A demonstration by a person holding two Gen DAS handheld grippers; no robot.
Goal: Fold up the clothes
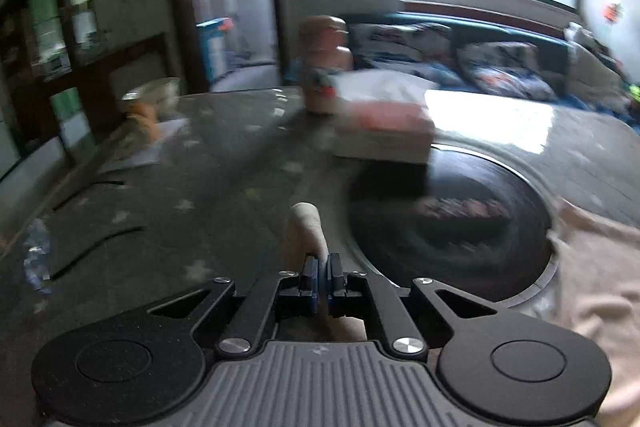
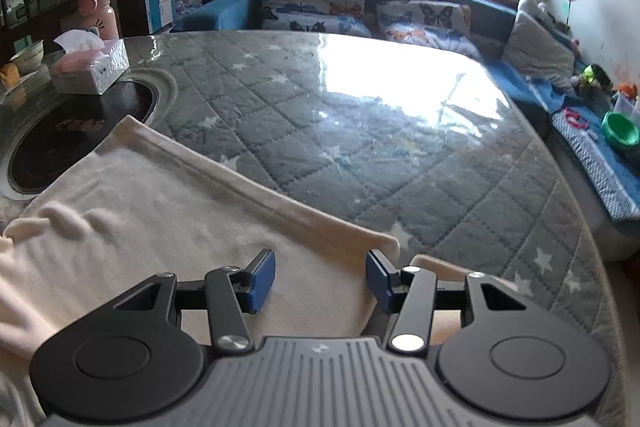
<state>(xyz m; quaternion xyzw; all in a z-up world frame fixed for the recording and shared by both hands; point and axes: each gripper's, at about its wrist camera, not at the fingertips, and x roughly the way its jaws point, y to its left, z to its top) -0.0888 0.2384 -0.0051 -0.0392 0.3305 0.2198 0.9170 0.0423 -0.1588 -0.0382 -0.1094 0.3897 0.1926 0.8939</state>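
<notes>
A cream garment [image 2: 160,211] lies spread on the round table, its ribbed edge running from upper left to lower right. My right gripper [image 2: 321,281] is open just above its near right corner, blue pads [image 2: 262,281] apart, holding nothing. In the blurred left wrist view my left gripper [image 1: 322,277] is shut on a fold of the same cream cloth [image 1: 306,227], which sticks up between the pads; more of the garment [image 1: 596,291] lies at the right.
The table [image 2: 360,131] has a grey quilted star cover under glossy plastic. A black round hob [image 2: 68,135] is set into it; a tissue box [image 2: 90,67], pink bottle [image 2: 100,13] and bowl [image 2: 30,57] stand beyond. A blue sofa [image 2: 400,7] lies behind.
</notes>
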